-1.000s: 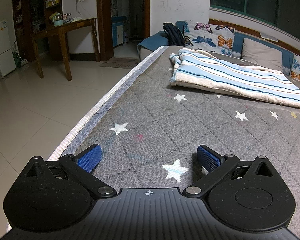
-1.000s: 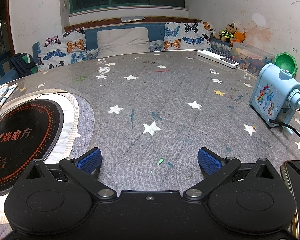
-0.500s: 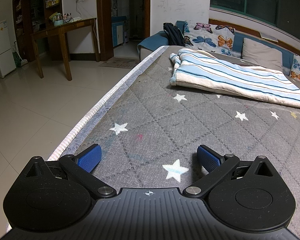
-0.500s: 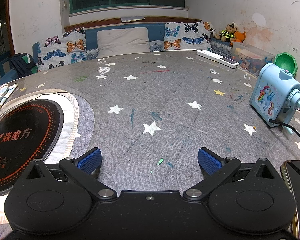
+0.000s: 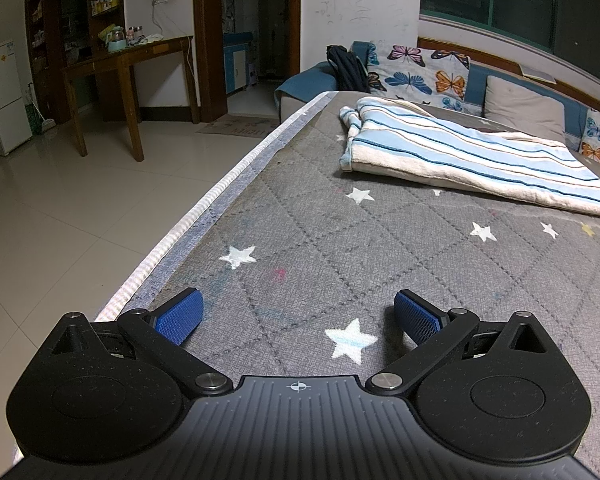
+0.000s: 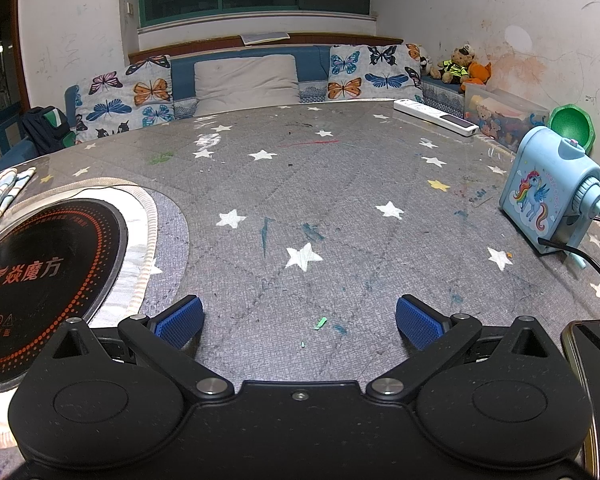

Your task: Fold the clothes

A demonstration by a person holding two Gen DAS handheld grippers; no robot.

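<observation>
A blue-and-white striped garment (image 5: 464, 152) lies folded flat on the grey star-patterned table cover (image 5: 340, 248), far ahead and to the right of my left gripper (image 5: 298, 312). That gripper is open and empty, low over the table near its left edge. My right gripper (image 6: 299, 318) is open and empty, low over the cover (image 6: 300, 200). A corner of the striped garment (image 6: 0, 192) shows at the far left of the right wrist view.
A round black induction cooktop (image 6: 40, 276) is set into the table left of my right gripper. A blue unicorn pencil sharpener (image 6: 548, 196) with a cable stands at the right, a phone (image 6: 596, 368) at the near right, a white remote (image 6: 436, 116) at the back. The floor drops off left of the table edge (image 5: 204, 216).
</observation>
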